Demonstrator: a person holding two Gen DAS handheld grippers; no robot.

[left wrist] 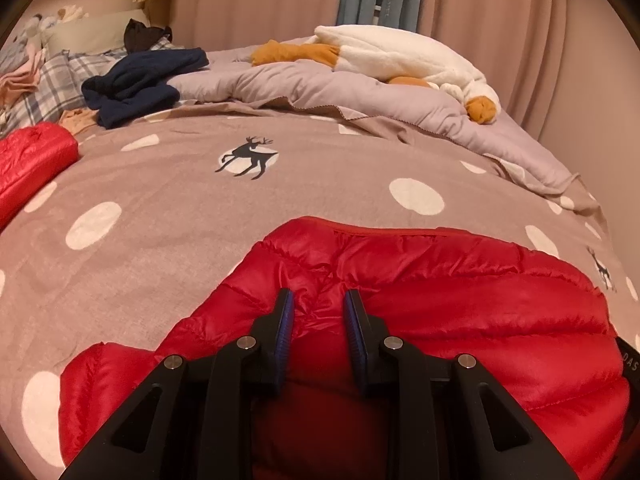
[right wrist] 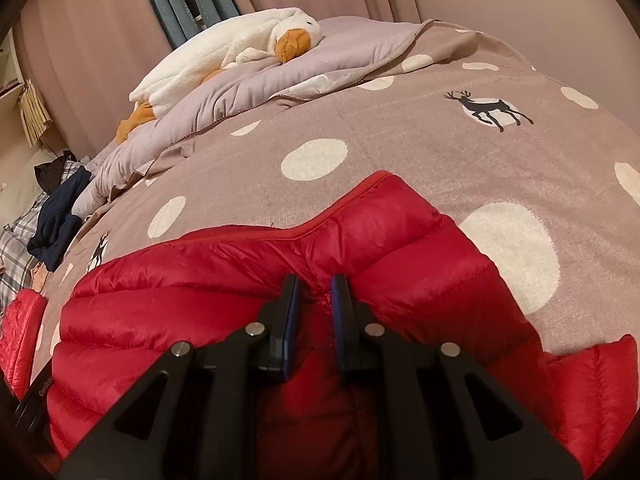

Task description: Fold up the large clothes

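Left claw [left wrist: 318,300] pinching puffy quilted red jacket [left wrist: 460,300] | right claw [right wrist: 314,286] likewise | spotted bedspread [left wrist: 180,200] beneath

- Both wrist views are lit by warm, fairly dim indoor light that gives everything a pinkish cast.
- Soft sheen shows on the red puffer jacket [left wrist: 480,300]; there is no harsh glare.
- Shadow pools beneath the jacket's near folds, close to the lens.
- Fisheye distortion bulges the bed [left wrist: 180,208] and blackens the corners.
- Past the jacket, the curtains [left wrist: 260,4] look slightly soft.
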